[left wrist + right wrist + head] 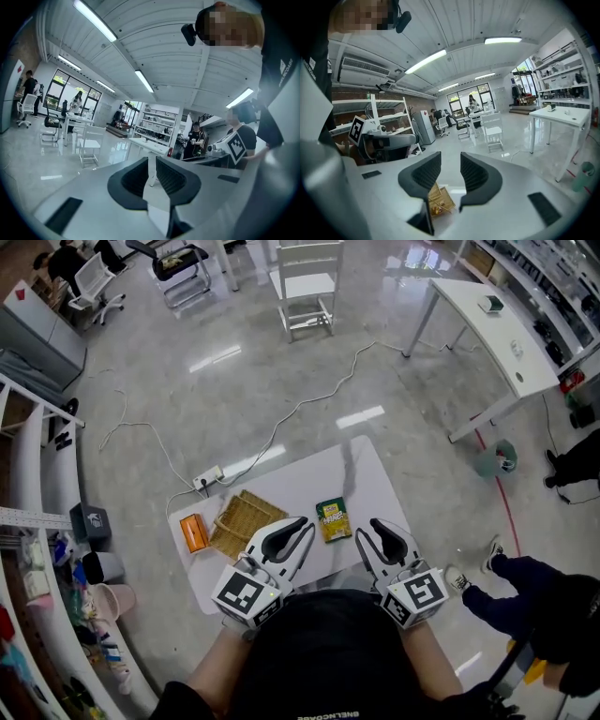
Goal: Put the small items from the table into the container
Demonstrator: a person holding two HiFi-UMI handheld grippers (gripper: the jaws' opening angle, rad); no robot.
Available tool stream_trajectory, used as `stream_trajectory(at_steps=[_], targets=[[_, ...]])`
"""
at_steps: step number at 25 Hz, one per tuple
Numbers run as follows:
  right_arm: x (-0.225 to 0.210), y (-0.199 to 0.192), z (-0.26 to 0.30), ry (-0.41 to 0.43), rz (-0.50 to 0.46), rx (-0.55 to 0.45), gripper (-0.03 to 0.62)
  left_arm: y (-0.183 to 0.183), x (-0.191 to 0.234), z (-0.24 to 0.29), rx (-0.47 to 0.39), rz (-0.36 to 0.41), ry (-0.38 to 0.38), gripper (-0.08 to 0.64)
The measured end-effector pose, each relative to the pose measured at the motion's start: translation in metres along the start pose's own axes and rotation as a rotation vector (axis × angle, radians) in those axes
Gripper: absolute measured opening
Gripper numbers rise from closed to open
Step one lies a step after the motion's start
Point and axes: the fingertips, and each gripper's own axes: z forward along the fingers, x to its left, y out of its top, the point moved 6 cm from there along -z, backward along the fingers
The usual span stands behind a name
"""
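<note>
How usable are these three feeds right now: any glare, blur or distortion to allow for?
Head view: sharp, evenly lit; ceiling-light glare patches on the floor, a faint streak on the table, yet woven basket, orange item and green packet read clearly. Left gripper view: heavy fisheye bending, dark corners, close jaws soft. Right gripper view: same fisheye, basket visible beneath the jaws.

- Woven basket point(240, 518): its 4 o'clock corner lies hidden under the left gripper point(307, 526).
- Green packet point(332, 519): print too small to read.
- Table point(300, 474): 6 o'clock edge hidden behind the person's black shirt point(328, 652).
</note>
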Motion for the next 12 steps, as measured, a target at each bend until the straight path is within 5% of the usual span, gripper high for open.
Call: stream_trajectory(at_steps=[12], targets=[[-0.027, -0.059, 0.040, 0.042, 0.002, 0.229, 0.141, -0.024, 0.006, -0.026, 0.040, -0.063, 0.127, 0.044]])
